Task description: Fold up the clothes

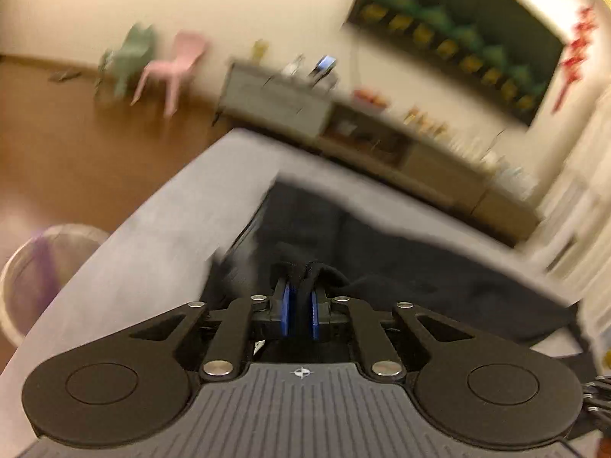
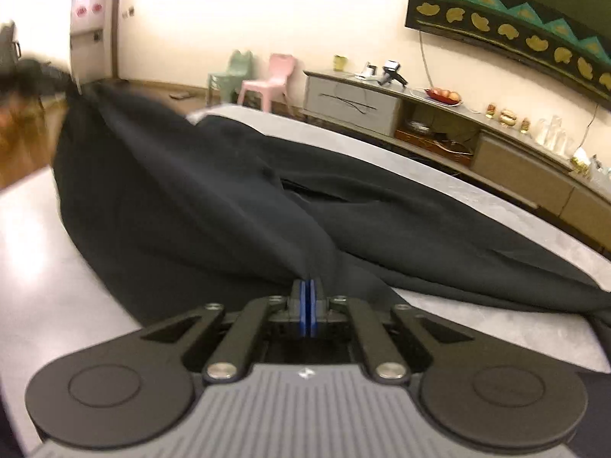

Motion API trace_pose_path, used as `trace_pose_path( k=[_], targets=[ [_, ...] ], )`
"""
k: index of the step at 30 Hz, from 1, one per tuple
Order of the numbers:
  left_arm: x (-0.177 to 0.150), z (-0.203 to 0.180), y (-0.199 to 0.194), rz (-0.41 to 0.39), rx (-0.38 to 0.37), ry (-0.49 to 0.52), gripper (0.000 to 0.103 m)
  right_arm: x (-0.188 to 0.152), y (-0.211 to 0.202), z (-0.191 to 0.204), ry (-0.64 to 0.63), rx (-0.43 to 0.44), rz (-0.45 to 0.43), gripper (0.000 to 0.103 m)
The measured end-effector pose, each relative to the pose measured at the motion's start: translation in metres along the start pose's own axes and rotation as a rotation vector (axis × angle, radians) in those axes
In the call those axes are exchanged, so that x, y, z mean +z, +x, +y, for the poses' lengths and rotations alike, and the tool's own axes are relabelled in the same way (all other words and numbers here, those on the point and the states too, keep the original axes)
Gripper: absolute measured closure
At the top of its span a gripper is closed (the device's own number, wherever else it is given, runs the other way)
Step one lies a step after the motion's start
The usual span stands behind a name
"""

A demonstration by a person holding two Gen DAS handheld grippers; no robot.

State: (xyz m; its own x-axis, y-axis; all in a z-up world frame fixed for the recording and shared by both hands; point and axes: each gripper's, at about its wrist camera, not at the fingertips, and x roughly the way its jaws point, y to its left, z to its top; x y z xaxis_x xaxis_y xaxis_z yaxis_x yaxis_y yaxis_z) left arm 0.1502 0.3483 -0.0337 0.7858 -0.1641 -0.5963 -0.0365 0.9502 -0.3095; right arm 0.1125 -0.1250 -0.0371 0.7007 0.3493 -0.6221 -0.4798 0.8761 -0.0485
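A black garment (image 2: 198, 191) lies spread along the grey table (image 2: 46, 267). My right gripper (image 2: 307, 286) is shut on a bunched edge of it at the near end, and the cloth stretches taut up to the far left, where my blurred left gripper (image 2: 57, 80) holds it lifted. In the left wrist view my left gripper (image 1: 300, 286) is shut on a thick fold of the black garment (image 1: 420, 267), raised above the grey table (image 1: 160, 236). That view is blurred by motion.
A long sideboard (image 2: 439, 126) with a fruit bowl and small items runs along the far wall under a dark patterned panel (image 2: 515, 19). A pink chair (image 2: 271, 80) and a green chair (image 2: 229, 76) stand on the wooden floor. A round basket (image 1: 42, 267) sits by the table's left.
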Motion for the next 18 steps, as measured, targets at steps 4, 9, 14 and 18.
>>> trace_pose_path(
  k=[4,9,14,18],
  targets=[
    [-0.002,0.019,-0.009,0.019,0.008,-0.129,0.076,-0.01,-0.004,0.017,-0.077,0.001,0.033,0.101],
    [-0.006,0.033,-0.024,0.005,-0.013,-0.257,0.045,-0.022,0.0,0.031,-0.195,0.056,0.082,0.101],
    [-0.001,0.041,-0.012,0.016,0.037,-0.317,0.016,-0.019,-0.002,0.031,-0.196,0.022,0.104,0.092],
    [0.003,0.035,0.01,0.045,0.031,-0.309,0.016,-0.013,-0.007,0.031,-0.111,0.038,0.022,0.058]
  ],
)
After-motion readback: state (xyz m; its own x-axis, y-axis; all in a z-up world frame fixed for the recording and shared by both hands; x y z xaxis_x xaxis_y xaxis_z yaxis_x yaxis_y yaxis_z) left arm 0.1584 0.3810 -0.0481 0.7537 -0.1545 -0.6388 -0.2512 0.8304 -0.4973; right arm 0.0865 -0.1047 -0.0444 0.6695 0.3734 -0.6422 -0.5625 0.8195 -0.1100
